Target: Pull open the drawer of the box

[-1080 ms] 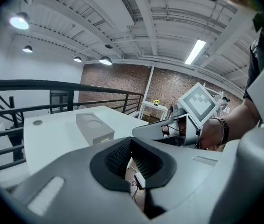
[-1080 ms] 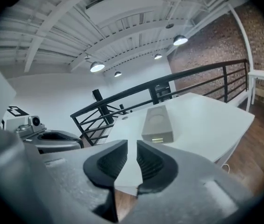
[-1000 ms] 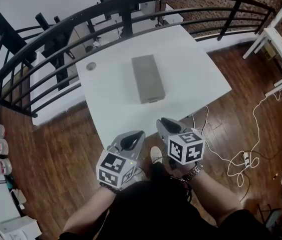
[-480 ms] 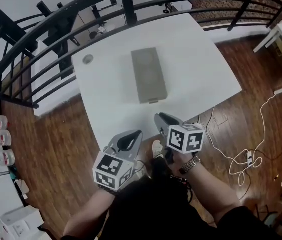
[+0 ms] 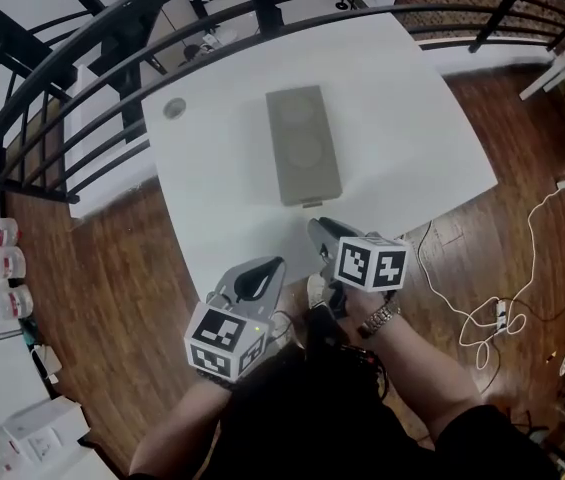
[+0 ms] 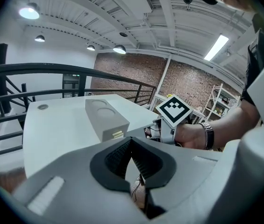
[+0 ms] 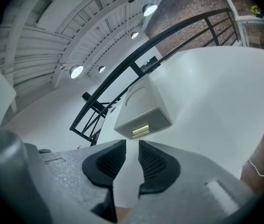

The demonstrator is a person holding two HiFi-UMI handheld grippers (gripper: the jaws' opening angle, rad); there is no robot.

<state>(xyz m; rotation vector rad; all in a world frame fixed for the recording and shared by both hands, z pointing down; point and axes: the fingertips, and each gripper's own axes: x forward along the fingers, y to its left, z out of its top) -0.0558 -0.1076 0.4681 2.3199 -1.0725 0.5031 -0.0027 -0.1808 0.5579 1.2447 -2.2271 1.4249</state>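
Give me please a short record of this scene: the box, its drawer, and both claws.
box: grey, lies on white table
drawer: shut; handle on the near end, faces the person
right claw: open, has just been opening, nothing between; aimed at the handle, not touching
left claw: shut, empty, near the table's front edge

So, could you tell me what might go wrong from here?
The handle is small; the right hand-held gripper, whose jaws have just been opening with nothing between them, may miss or slip off it. Nothing steadies the box on the table, so a pull may drag it.
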